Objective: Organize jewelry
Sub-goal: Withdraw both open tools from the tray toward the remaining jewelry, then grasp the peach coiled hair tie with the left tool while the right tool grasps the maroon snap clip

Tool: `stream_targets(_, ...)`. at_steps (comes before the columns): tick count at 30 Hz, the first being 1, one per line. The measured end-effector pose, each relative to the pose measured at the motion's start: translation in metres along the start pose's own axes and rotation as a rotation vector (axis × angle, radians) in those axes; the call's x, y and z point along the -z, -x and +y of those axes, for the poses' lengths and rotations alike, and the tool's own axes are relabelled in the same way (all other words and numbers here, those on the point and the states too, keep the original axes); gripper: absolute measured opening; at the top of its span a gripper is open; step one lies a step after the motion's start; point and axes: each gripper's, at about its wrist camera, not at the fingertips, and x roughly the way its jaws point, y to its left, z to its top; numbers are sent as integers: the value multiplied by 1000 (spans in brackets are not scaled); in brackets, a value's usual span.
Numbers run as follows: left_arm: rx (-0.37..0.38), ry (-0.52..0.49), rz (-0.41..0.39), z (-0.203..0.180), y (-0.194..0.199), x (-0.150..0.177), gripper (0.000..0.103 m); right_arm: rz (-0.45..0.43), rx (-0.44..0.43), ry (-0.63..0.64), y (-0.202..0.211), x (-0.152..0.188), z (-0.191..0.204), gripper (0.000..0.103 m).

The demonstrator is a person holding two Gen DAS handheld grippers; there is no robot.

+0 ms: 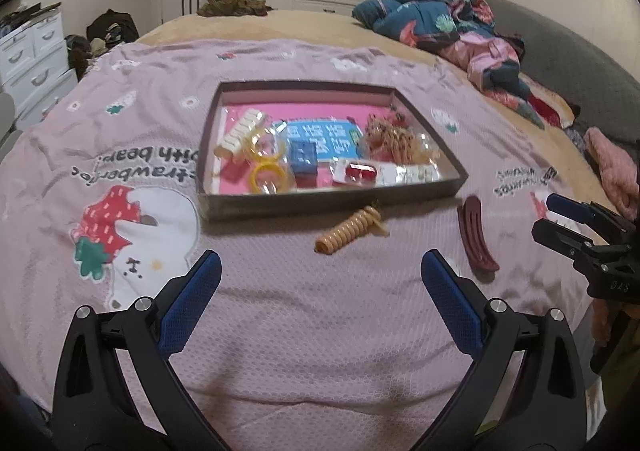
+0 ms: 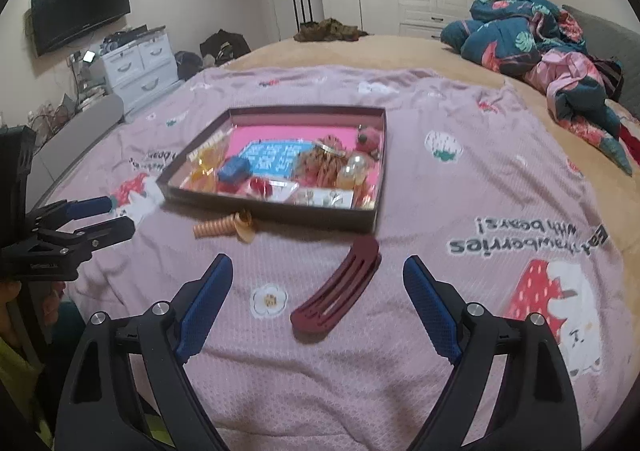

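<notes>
**Two pieces lie loose in front of the box, one ahead of each claw**

On the left, the left claw [image 1: 320, 291] hangs over the pink bedspread [image 1: 320, 351] with its blue pads spread wide and nothing between them. The coiled beige hair tie [image 1: 352, 231] lies ahead of it and slightly right of its centre line, on the cloth just short of the near wall of the dark jewelry box [image 1: 332, 205]. Its long axis runs on a diagonal, the low end toward the claw, the high end with its small clasp close to the box wall. Whether that end touches the wall cannot be told.

Further right, the dark red hair clip [image 2: 338, 291] lies almost dead ahead of the right claw [image 2: 318, 289], which is also wide open and empty. The clip is a long curved piece, its near end close between the pads, its far end angled up and right toward the box's near right corner, apart from it.

By this layout each claw is nearer its own piece, so either could go first; the right claw looks the closer to a grasp. Closing across the clip's narrow width would call for a slight turn of the wrist.

The cloth around both pieces gives free room. The box is crowded along its near side with bangles [image 1: 266, 167] and cards, with bare pink floor toward the back.
</notes>
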Motion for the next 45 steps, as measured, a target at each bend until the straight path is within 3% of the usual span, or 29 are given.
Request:
stream_targets(10,-6,-64,65,-13,-30,7,94,75,-20,-28,-30,20,-3,86)
stream_targets(21,-19,-126,105,-15,-67,-3,93,156,-35,-121,-80,18,-23,86)
stream_targets(26,0,-118,102,-14,-76,-11,93,168,-33,-138,-102,14,-28,72)
stream_targets(30,22,-126,107,-15,-86,-16,92,153,-8,-78,-105,13,-18,51)
stream_targets(33,35,-127,129,-16,-96,-17,79,140,-18,-48,-103,16,-15,32)
stream_targets(36,50,-149,152,-21,-105,-15,66,132,-34,-22,-100,20,-10,32)
stream_targets(40,41,-203,178,-31,-112,-7,57,130,-73,-9,-94,24,-7,30)
stream_targets(45,66,-220,181,-37,-108,-4,27,130,-111,28,-85,33,5,29)
